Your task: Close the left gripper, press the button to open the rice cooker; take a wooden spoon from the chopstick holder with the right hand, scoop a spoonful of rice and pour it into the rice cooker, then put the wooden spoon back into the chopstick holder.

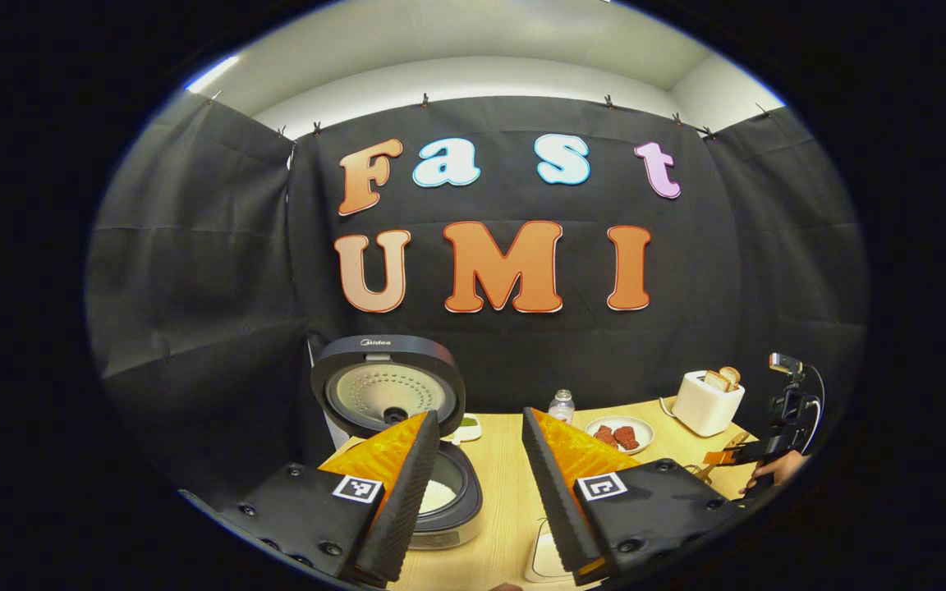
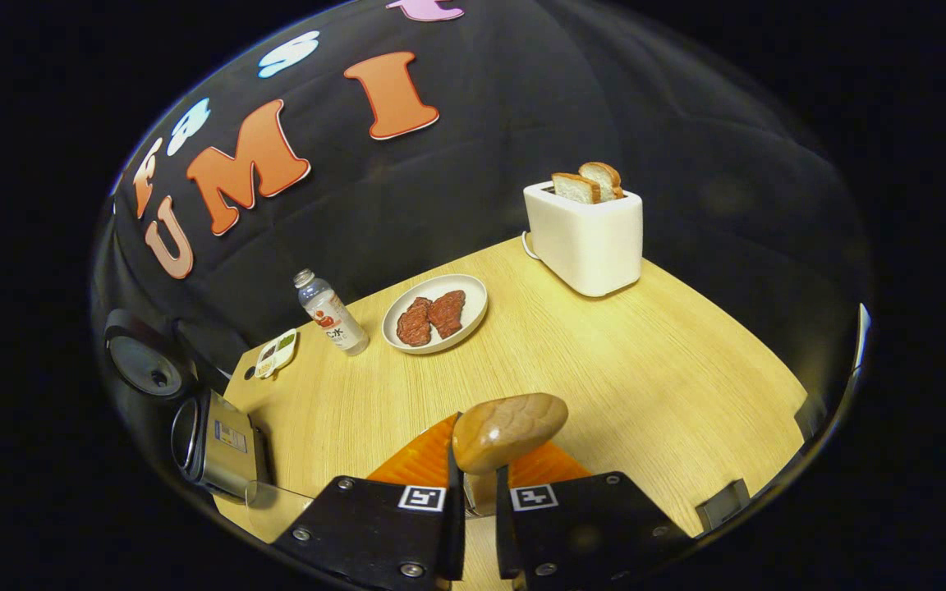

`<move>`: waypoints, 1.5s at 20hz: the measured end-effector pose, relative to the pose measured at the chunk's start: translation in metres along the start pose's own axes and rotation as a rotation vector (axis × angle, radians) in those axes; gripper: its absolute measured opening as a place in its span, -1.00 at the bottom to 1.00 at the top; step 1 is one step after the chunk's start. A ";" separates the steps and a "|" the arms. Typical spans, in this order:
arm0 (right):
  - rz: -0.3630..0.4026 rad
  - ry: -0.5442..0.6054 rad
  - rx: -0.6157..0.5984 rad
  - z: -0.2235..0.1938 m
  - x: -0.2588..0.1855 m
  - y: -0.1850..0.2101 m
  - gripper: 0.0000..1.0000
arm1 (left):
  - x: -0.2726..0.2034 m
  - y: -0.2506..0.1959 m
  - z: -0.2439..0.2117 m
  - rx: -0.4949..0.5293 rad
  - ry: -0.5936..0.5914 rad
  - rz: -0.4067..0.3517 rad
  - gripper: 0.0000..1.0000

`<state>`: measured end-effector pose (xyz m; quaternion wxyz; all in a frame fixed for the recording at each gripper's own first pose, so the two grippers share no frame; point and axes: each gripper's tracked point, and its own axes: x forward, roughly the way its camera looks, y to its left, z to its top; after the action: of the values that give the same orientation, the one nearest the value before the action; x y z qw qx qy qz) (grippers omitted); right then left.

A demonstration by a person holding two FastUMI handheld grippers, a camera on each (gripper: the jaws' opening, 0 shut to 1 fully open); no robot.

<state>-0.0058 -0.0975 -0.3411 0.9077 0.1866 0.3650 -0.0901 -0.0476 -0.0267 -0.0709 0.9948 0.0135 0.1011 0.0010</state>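
Rice cooker (image 1: 407,435) stands open at far left; my left gripper (image 1: 479,476) gapes wide, my right gripper (image 2: 473,484) clamps the wooden spoon (image 2: 508,430).

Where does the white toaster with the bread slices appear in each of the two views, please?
Left gripper view: toaster at right of centre, at the table's far edge.
Right gripper view: toaster upper right of centre, by the black cloth.
Shared landmark: the plate of meat, left of the toaster in both.

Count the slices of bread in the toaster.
2. Both stand in the white toaster at the table's far right: one slice toward the left, the other slice right behind it. None elsewhere that I can see.
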 end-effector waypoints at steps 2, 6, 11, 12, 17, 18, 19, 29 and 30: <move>-0.027 -0.021 0.033 0.011 -0.006 -0.001 -0.70 | 0.001 0.007 -0.003 0.000 0.003 -0.003 0.32; -0.029 -0.087 0.048 0.034 -0.036 0.006 -0.70 | 0.001 0.022 -0.010 0.009 0.009 -0.007 0.32; -0.009 -0.175 0.053 0.054 -0.081 0.024 -0.70 | 0.009 0.043 -0.014 0.001 0.013 -0.026 0.32; 0.010 -0.190 0.056 0.056 -0.089 0.032 -0.71 | 0.010 0.047 -0.015 0.003 0.010 -0.025 0.32; 0.062 -0.214 0.036 0.048 -0.117 0.067 -0.71 | 0.019 0.064 -0.016 0.011 0.006 -0.047 0.32; 0.074 -0.210 0.024 0.043 -0.119 0.076 -0.72 | 0.022 0.067 -0.018 0.012 0.009 -0.050 0.32; 0.084 -0.202 0.008 0.036 -0.121 0.085 -0.72 | 0.023 0.069 -0.019 0.014 0.011 -0.054 0.32; 0.145 -0.082 -0.232 -0.049 -0.111 0.144 -0.76 | 0.026 0.091 -0.036 0.018 0.040 -0.043 0.34; 0.141 -0.082 -0.258 -0.056 -0.108 0.146 -0.76 | 0.025 0.091 -0.038 0.018 0.041 -0.042 0.32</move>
<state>-0.0748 0.0616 -0.2632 0.9423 0.0899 0.3221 0.0140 -0.0304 0.0649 -0.1106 0.9921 0.0202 0.1220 -0.0203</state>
